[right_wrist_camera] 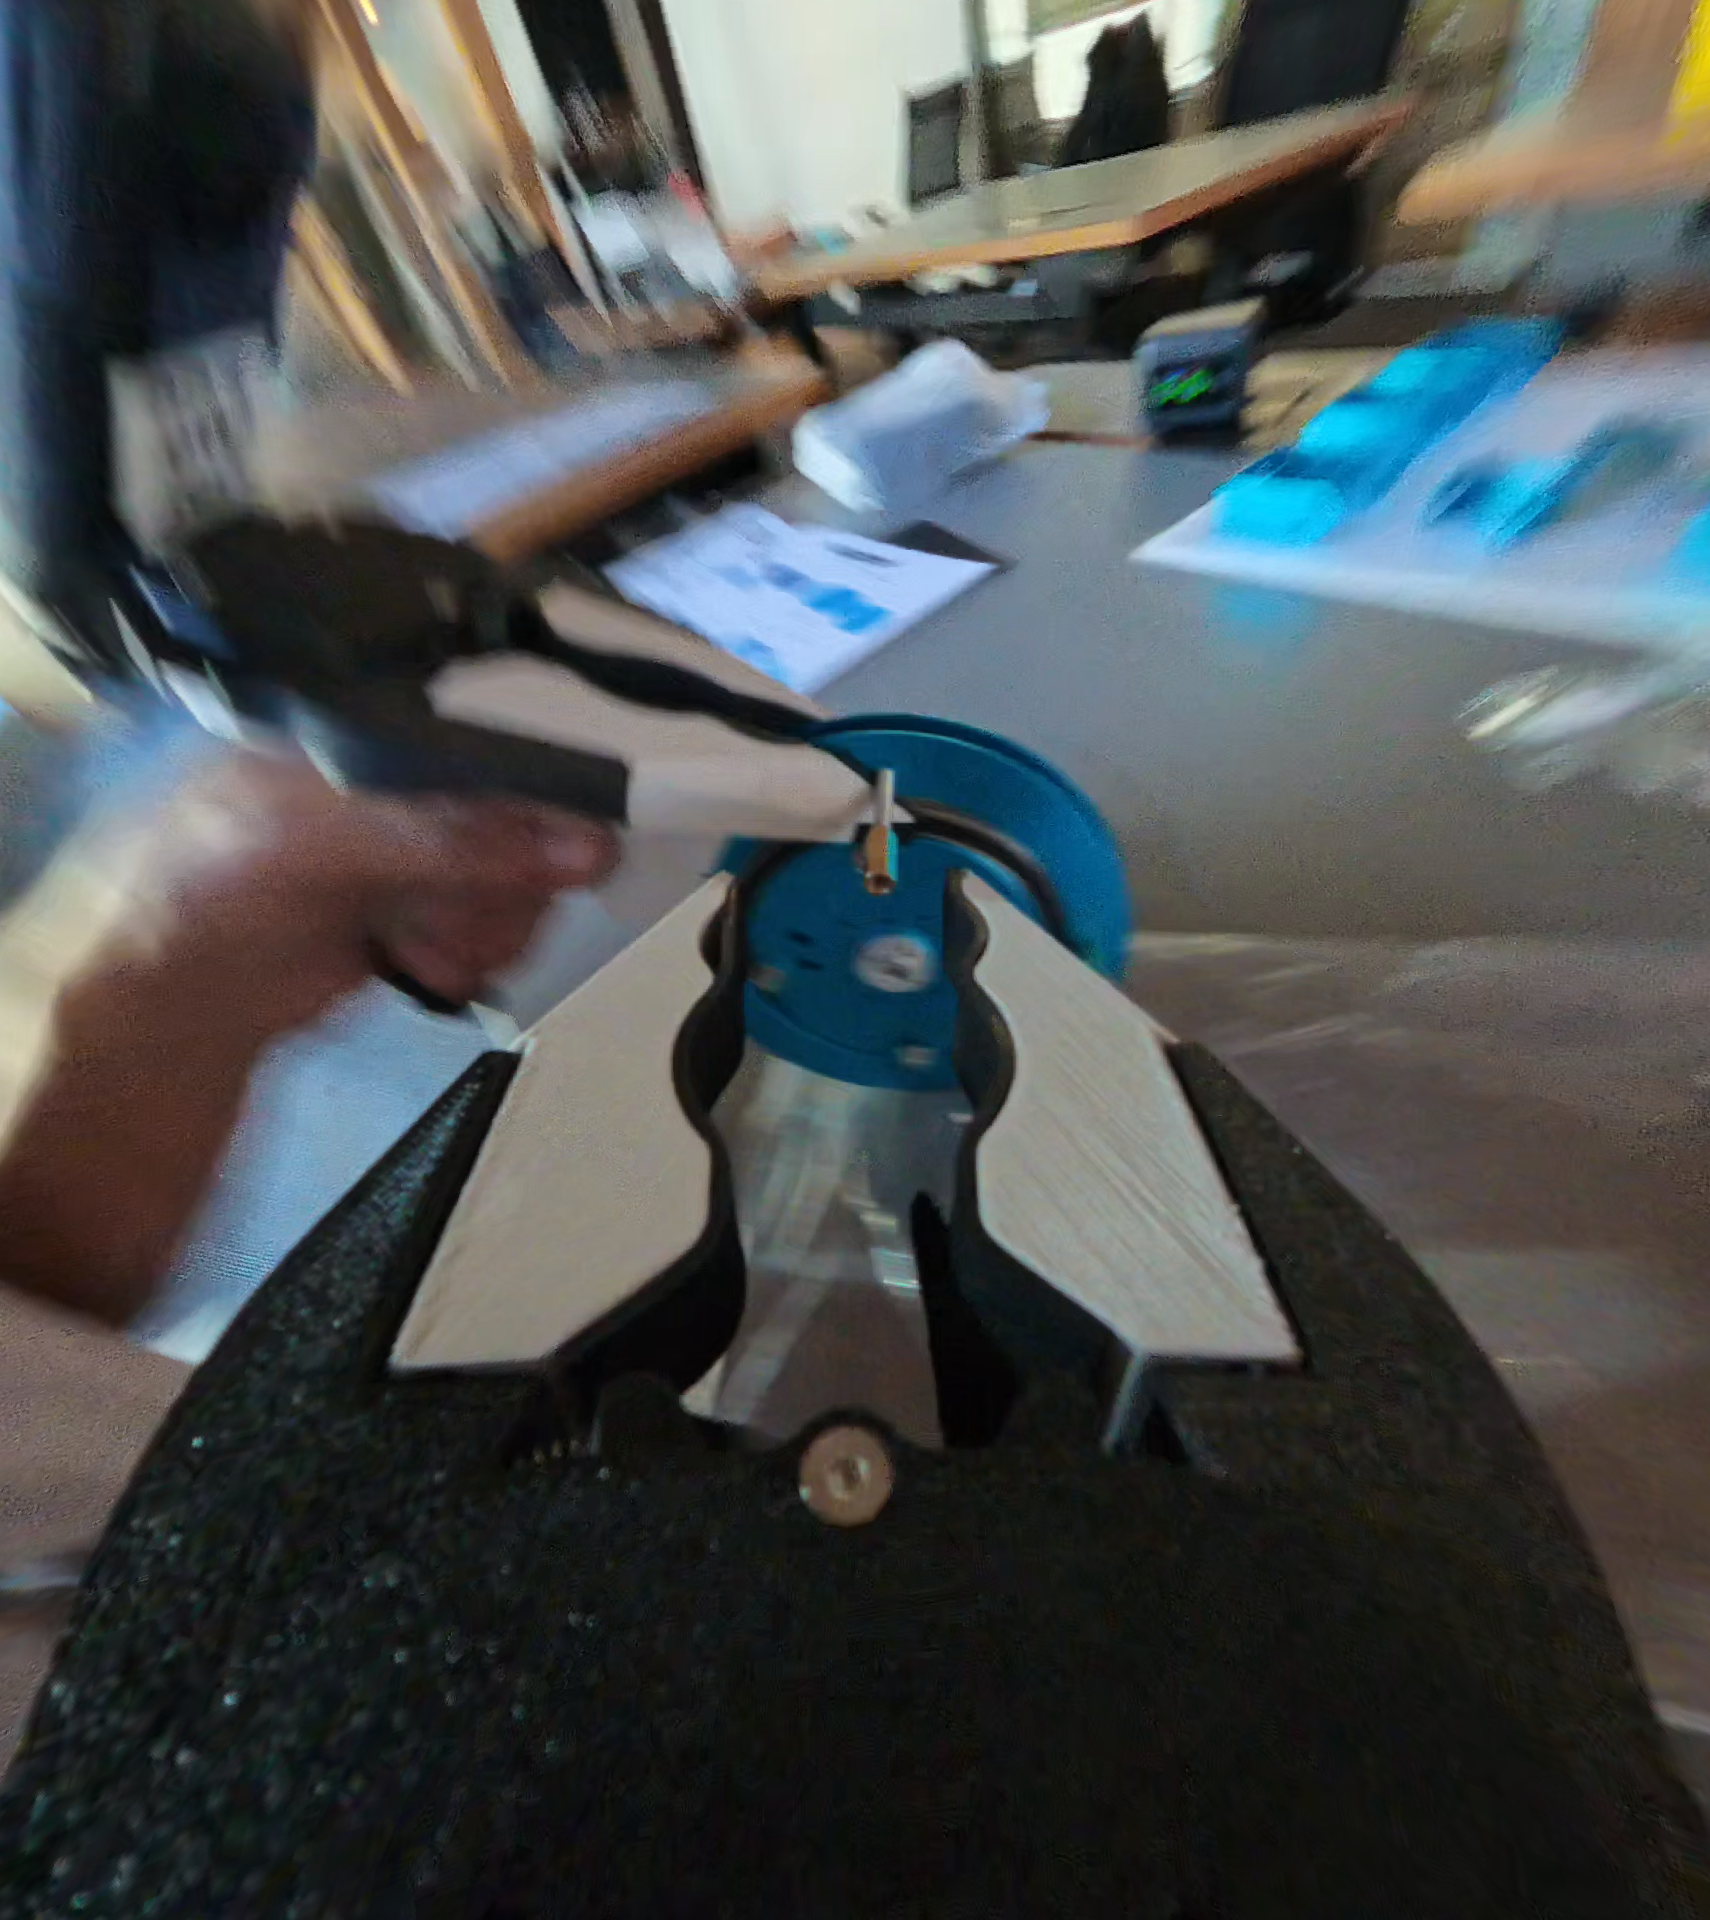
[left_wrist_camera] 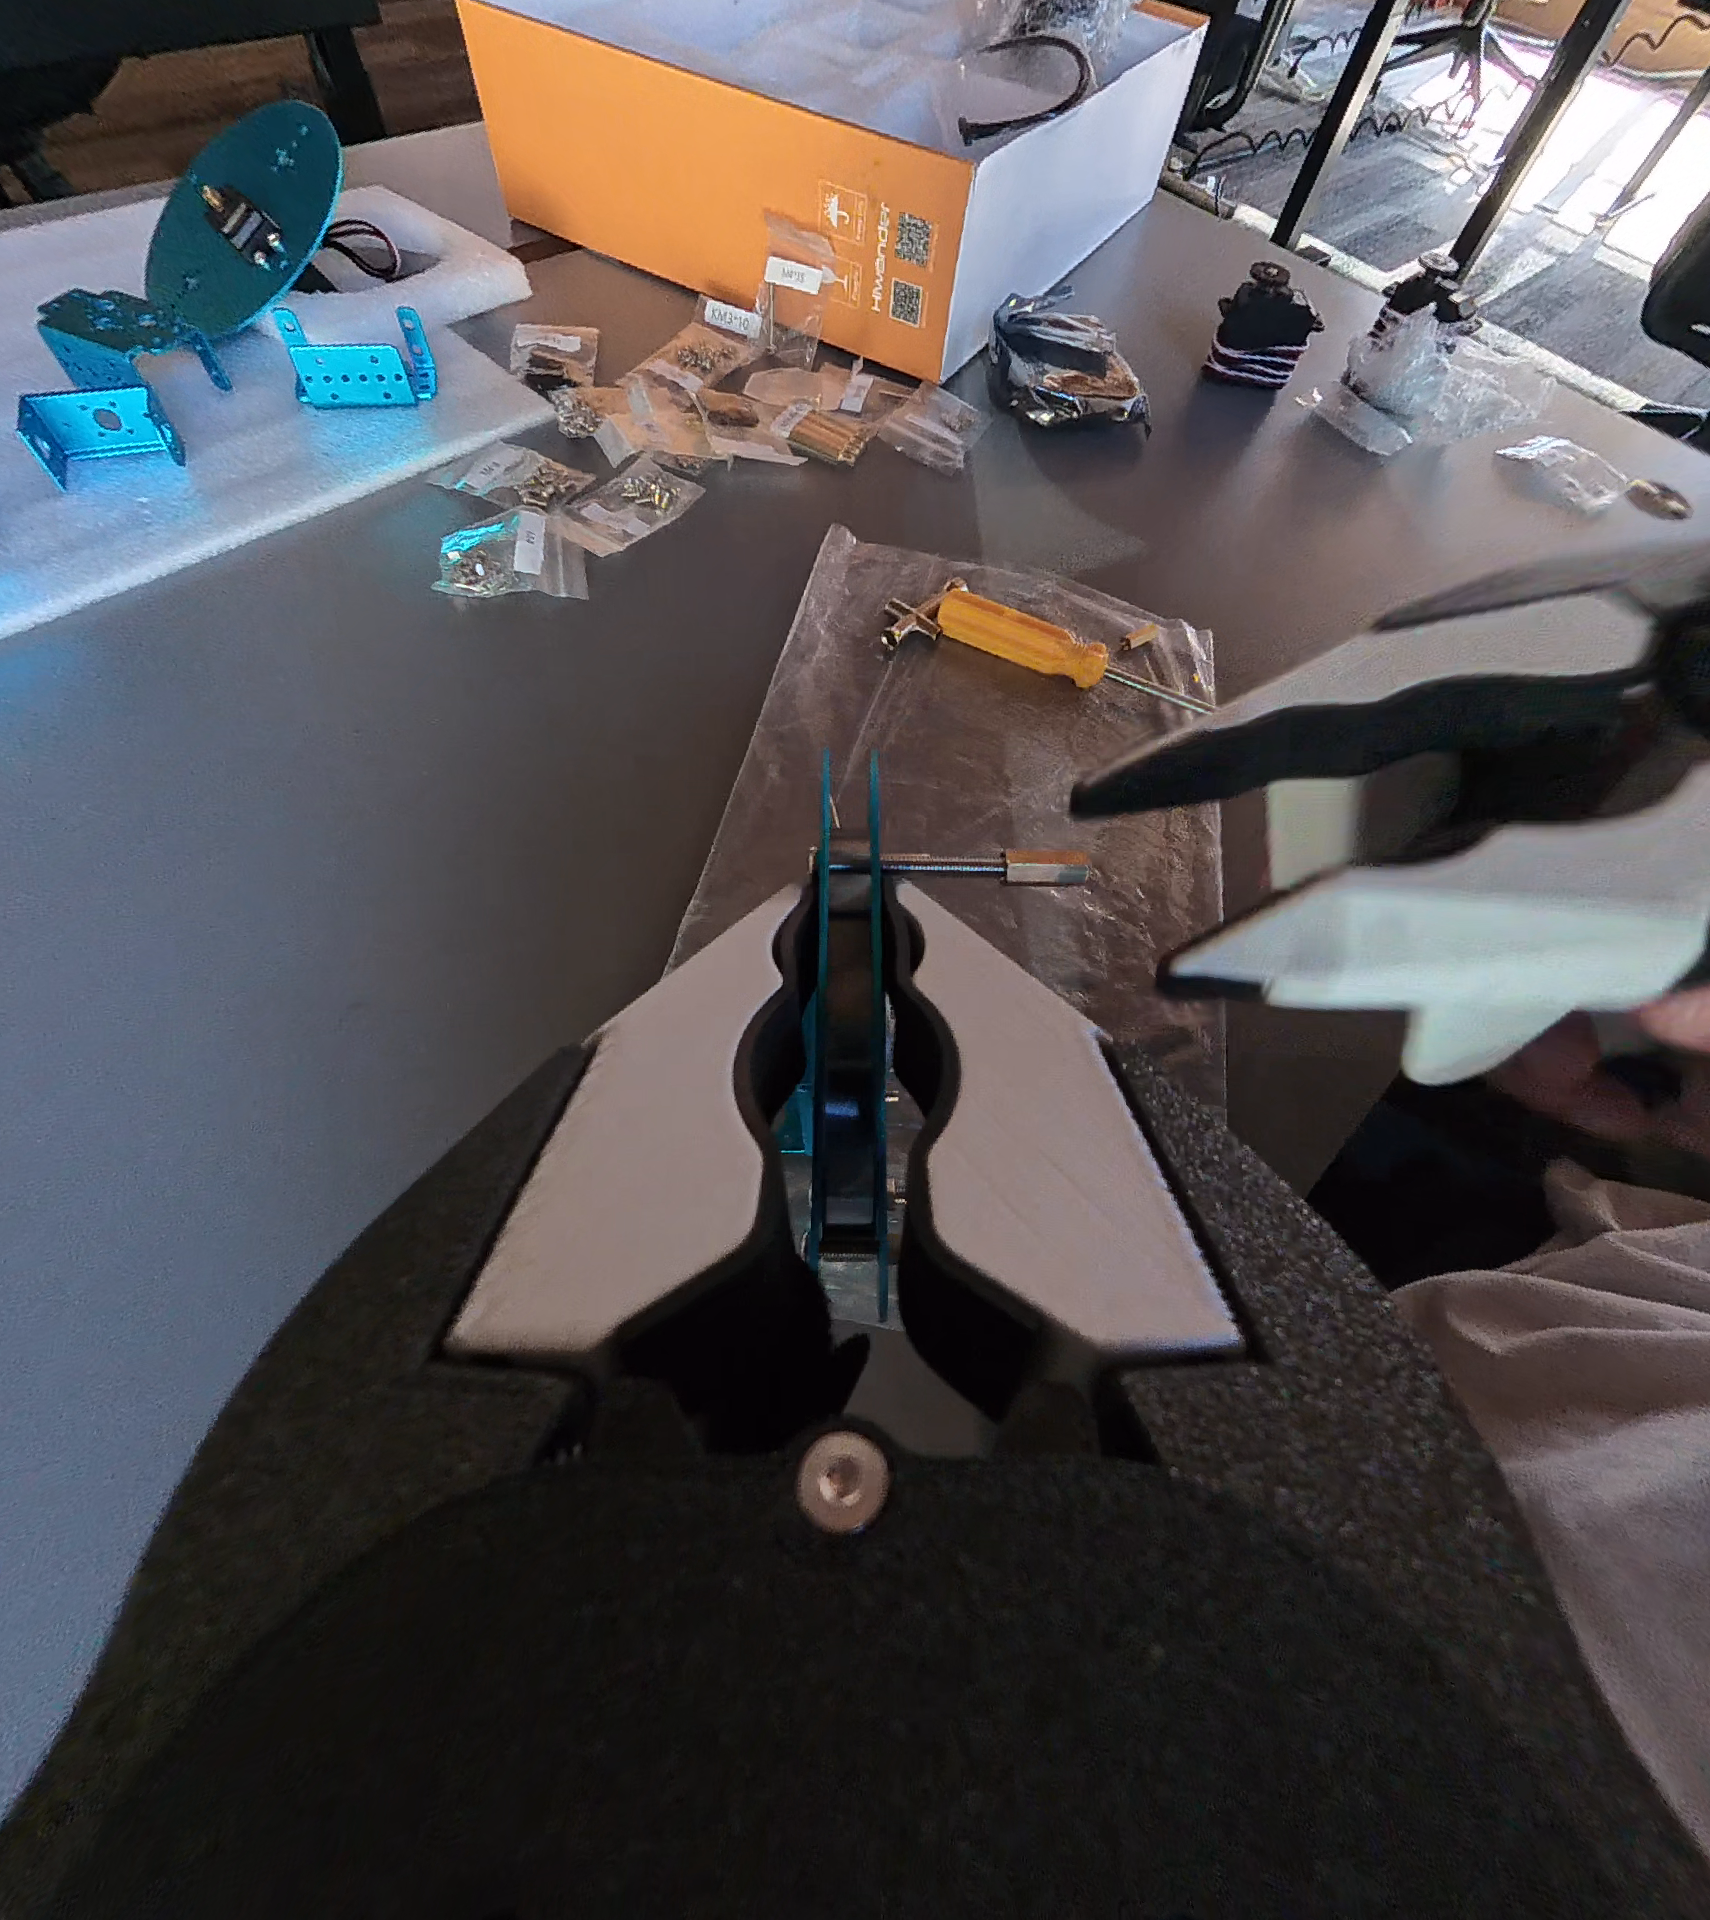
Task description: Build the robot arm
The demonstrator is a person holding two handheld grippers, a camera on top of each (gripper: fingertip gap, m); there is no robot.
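Observation:
My left gripper point(left_wrist_camera: 849, 904) is shut on a blue disc assembly point(left_wrist_camera: 874, 821): two thin blue discs seen edge-on, with a black part between them. A silver bolt with a hex standoff point(left_wrist_camera: 1038, 865) sticks out of the discs to the right. My right gripper point(left_wrist_camera: 1121, 888) is open and empty, just right of the standoff's tip. In the blurred right wrist view, the right gripper point(right_wrist_camera: 840, 894) faces the flat side of the blue discs point(right_wrist_camera: 1048, 831) and the standoff point(right_wrist_camera: 880, 847). The left gripper point(right_wrist_camera: 830, 769) holds them from the left.
A clear plastic sheet point(left_wrist_camera: 986, 727) under the discs carries a yellow-handled screwdriver point(left_wrist_camera: 1022, 636). Behind it are several small screw bags point(left_wrist_camera: 674, 436), an orange and white box point(left_wrist_camera: 726, 156), black servos point(left_wrist_camera: 1266, 322) and blue brackets on white foam point(left_wrist_camera: 103, 416). A hand point(right_wrist_camera: 435, 894) holds the left gripper.

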